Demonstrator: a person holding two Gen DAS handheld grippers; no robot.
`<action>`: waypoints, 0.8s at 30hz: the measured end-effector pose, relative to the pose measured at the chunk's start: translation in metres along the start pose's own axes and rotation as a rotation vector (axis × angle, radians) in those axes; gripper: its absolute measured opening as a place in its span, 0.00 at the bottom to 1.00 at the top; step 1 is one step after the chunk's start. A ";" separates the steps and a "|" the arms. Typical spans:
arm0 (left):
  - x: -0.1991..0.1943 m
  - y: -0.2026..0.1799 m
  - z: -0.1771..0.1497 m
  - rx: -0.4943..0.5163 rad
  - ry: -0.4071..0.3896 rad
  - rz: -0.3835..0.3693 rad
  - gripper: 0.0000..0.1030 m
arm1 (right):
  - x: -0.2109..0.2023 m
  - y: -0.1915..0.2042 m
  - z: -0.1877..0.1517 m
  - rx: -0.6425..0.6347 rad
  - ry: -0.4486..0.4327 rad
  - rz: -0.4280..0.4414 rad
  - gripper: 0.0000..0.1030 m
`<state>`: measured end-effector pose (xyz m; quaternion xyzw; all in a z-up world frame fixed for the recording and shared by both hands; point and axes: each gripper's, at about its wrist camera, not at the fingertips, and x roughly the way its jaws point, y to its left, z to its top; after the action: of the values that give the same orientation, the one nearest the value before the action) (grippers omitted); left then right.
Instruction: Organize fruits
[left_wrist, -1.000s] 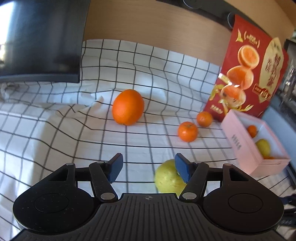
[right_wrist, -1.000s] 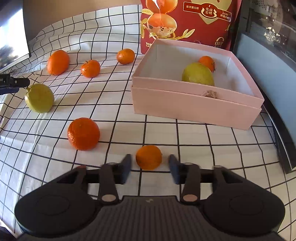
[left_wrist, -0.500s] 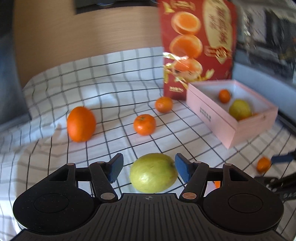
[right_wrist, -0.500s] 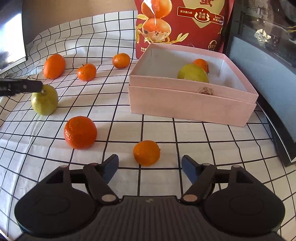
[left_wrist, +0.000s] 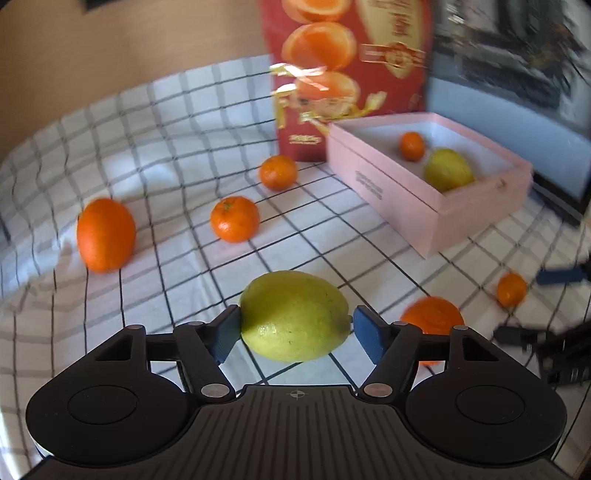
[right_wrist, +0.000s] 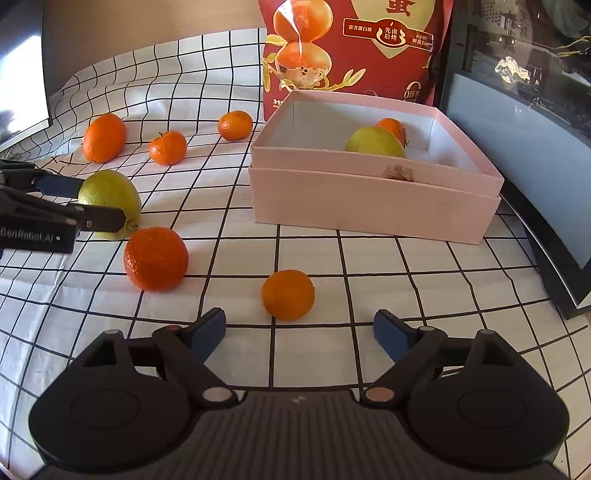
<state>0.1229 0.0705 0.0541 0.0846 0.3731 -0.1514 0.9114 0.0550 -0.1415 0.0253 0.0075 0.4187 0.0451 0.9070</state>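
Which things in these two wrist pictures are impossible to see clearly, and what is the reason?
- Left wrist view: whether the right pad touches the yellow-green fruit; blur hides it.
- Left wrist view: the big mandarin is partly behind that finger.
- Left wrist view: the red bag print is blurred and cut at the top.
- Right wrist view: the pink box near wall hides its floor and the fruit bottoms.

A white cloth with a black grid (right_wrist: 369, 266) is covering the surface, rumpling toward the back. A tan wall (right_wrist: 147, 22) is rising behind it. Daylight is glaring off a dark screen (right_wrist: 22, 85) at left; a dark-framed glass panel (right_wrist: 517, 122) is standing at right.
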 end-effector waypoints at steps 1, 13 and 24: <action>0.001 0.007 0.001 -0.047 0.006 -0.010 0.69 | 0.000 0.000 -0.001 0.001 -0.003 -0.001 0.87; -0.018 0.007 0.019 0.344 -0.014 -0.145 0.67 | -0.001 -0.001 -0.003 0.007 -0.008 -0.005 0.90; 0.011 -0.018 0.004 0.632 0.043 -0.009 0.72 | -0.003 0.002 -0.006 0.013 -0.006 -0.013 0.91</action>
<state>0.1266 0.0498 0.0481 0.3650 0.3269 -0.2620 0.8314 0.0480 -0.1402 0.0239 0.0109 0.4162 0.0362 0.9085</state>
